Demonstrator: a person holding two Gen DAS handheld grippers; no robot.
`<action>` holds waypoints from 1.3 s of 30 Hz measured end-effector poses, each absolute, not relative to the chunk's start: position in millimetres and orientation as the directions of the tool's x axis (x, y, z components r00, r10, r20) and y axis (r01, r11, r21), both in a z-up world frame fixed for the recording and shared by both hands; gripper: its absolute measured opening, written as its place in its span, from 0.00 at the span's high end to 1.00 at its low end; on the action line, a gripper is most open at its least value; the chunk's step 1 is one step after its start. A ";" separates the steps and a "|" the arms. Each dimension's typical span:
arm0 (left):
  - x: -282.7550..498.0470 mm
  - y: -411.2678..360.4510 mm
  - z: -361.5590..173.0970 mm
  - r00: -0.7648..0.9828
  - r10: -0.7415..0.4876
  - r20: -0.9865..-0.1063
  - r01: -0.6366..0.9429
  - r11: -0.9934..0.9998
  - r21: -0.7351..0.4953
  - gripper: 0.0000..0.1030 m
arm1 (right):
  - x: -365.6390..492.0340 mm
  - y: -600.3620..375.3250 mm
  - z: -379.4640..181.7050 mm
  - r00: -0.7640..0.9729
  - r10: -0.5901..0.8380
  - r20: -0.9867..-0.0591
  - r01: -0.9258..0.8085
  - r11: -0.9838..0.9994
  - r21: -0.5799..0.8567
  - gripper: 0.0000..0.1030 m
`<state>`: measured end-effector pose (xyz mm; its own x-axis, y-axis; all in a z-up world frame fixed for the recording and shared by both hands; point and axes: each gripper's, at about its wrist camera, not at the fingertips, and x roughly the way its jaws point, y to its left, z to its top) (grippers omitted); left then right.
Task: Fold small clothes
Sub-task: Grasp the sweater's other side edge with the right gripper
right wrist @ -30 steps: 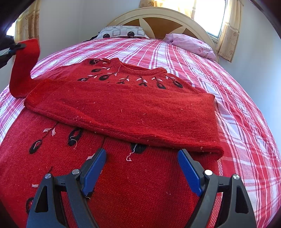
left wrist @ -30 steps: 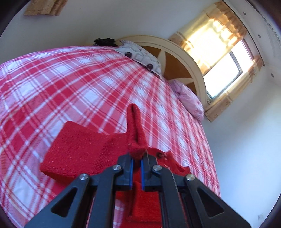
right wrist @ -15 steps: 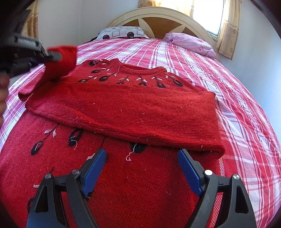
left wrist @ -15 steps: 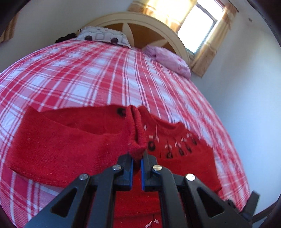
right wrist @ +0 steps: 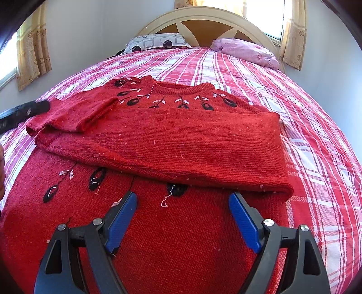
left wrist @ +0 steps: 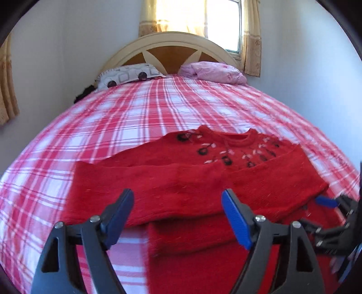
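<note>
One view alone shows sweater hem embroidery

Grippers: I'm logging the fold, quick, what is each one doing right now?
Left gripper: open, jaws just opened, nothing between them, red sweater sleeve lies released.
Right gripper: open, holding nothing.

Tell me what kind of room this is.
Most likely a bedroom: a bed with a red plaid sheet, an arched headboard, two pillows at its head, and a curtained window behind it.
</note>
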<state>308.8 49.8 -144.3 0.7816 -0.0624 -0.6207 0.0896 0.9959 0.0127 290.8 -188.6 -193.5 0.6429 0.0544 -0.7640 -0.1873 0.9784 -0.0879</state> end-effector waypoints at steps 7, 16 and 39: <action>335.1 82.8 -187.4 0.656 0.084 -0.750 -0.006 0.994 0.106 0.16 | 290.7 -189.6 -193.3 0.643 0.056 -0.764 -0.188 0.979 -0.086 0.18; 334.4 110.2 -196.8 0.638 0.009 -0.770 -0.050 0.998 -0.029 0.00 | 281.0 -204.6 -159.4 0.634 0.186 -0.750 -0.203 0.977 0.071 0.18; 335.7 119.1 -200.5 0.643 -0.052 -0.765 -0.056 0.992 -0.114 0.00 | 404.4 -90.5 -188.1 0.390 0.494 -0.778 -0.167 0.868 0.467 0.45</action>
<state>335.7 119.1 -200.5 0.6425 -0.0515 -0.7645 -0.0564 0.9919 -0.1142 404.4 -90.5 -188.1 0.3896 0.4935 -0.7776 -0.1670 0.8682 0.4673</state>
